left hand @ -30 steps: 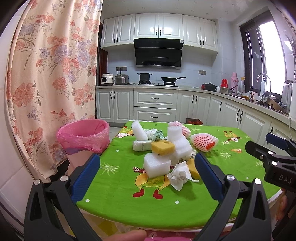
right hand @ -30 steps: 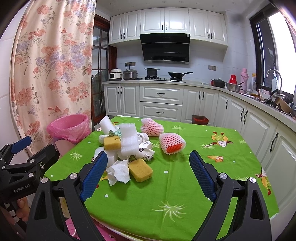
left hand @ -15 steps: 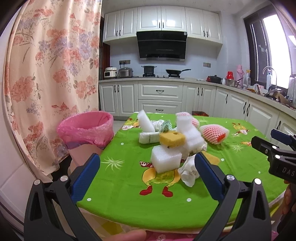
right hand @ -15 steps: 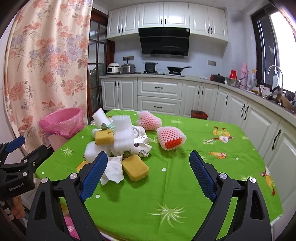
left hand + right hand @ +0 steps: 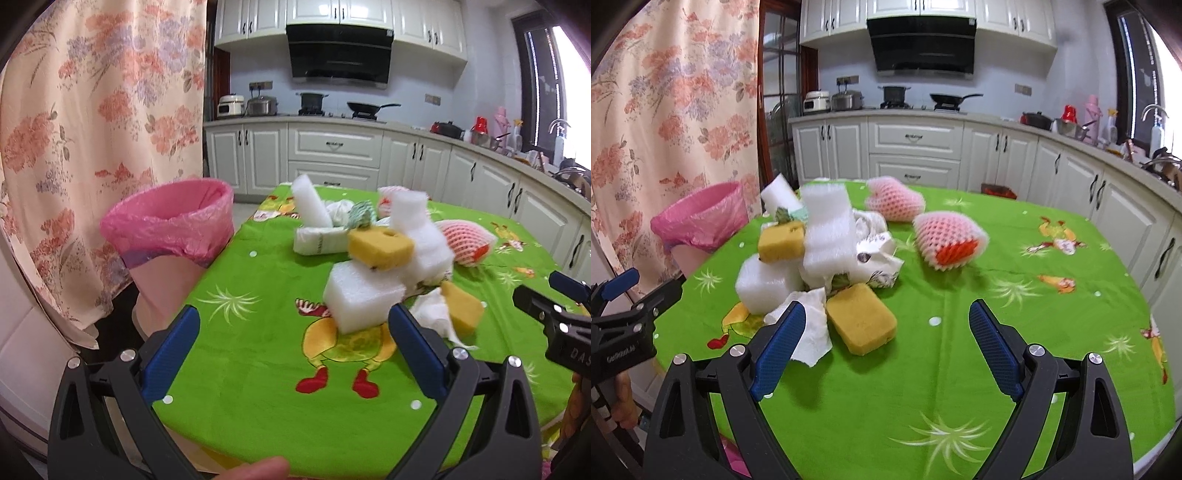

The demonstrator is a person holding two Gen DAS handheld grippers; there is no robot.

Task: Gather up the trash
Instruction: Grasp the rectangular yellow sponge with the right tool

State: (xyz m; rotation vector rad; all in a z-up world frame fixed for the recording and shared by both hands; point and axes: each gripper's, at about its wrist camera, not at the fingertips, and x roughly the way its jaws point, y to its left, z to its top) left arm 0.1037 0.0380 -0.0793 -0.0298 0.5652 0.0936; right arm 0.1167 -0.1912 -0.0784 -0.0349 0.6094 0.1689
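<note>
The left gripper point(image 5: 293, 345) is hanging over the near edge of the counter point(image 5: 258, 369) with its jaws spread wide and nothing between them, and it is sitting closer to the trash heap than a second ago, when the heap stood well beyond its blue pads. The nearest white foam block point(image 5: 364, 297) is now filling the gap just ahead of the right pad. The right gripper point(image 5: 886, 347) is likewise closer in, jaws released and empty, its left pad overlapping a crumpled white tissue point(image 5: 812, 332) in the view, while a yellow sponge point(image 5: 861, 318) is lying just ahead between the pads.

Behind these, the heap itself is lying as it did before: a second yellow sponge point(image 5: 380, 248) is resting on top of the foam block, a tall foam slab point(image 5: 829, 230) is leaning against it, and crumpled printed paper point(image 5: 879, 262) is lying beside that. Farther back, two pink foam fruit nets point(image 5: 945, 238) are lying on the green cloth, slightly apart from the heap and from each other.

Off the counter's left edge, the bin with its pink liner point(image 5: 168, 225) is standing just beside the cloth, larger in the left view than earlier. A floral curtain point(image 5: 92, 110) is hanging behind it, and white kitchen cabinets point(image 5: 916, 147) are running along the far wall.
</note>
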